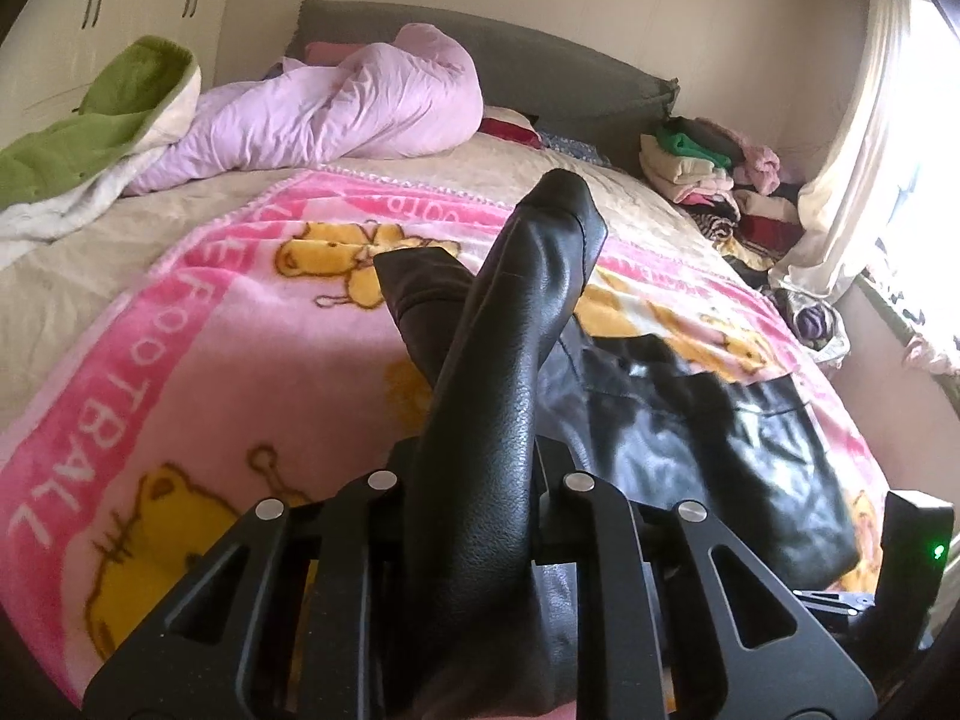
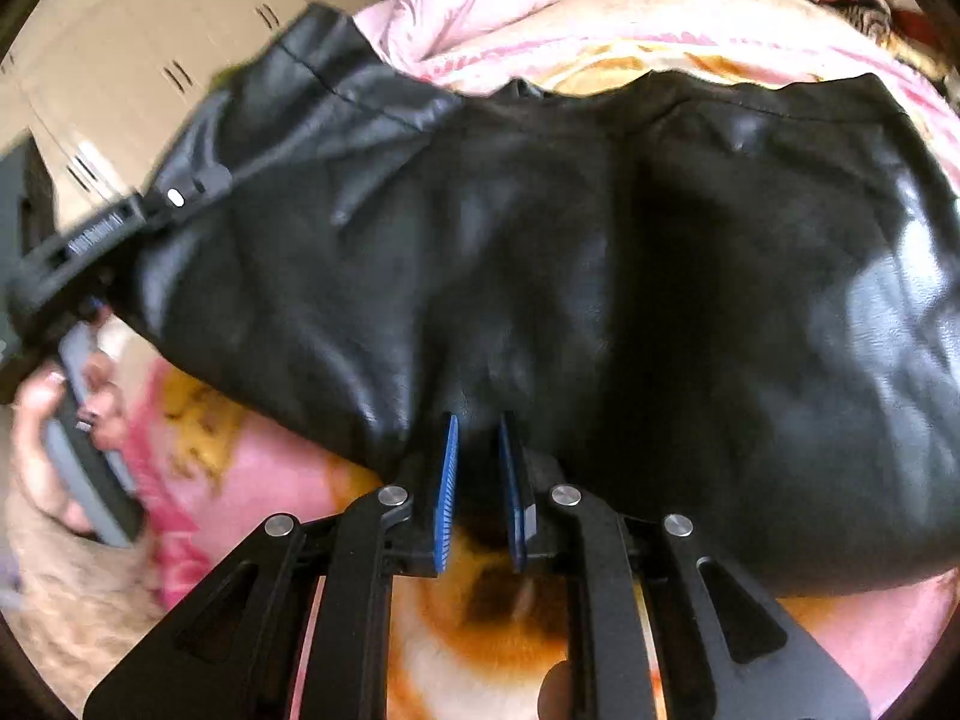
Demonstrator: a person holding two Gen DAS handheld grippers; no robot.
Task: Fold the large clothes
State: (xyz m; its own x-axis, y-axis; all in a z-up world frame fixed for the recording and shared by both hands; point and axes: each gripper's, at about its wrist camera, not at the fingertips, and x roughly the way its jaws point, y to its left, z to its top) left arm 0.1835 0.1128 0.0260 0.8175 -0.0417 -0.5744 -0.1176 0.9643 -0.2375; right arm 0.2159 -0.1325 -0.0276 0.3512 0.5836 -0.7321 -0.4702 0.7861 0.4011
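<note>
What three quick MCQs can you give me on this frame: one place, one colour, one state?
1. The black garment lies on: A) a pink blanket B) a wooden floor C) a desk
2. The right gripper has pads that are: A) red B) blue C) white
3. The left gripper is: A) wide open, empty B) shut on the garment C) out of view
Answers: 1 A, the blanket shows under it; 2 B, both pads show blue; 3 B, a fold rises from between its closed fingers.

Bed, pink blanket, black garment
</note>
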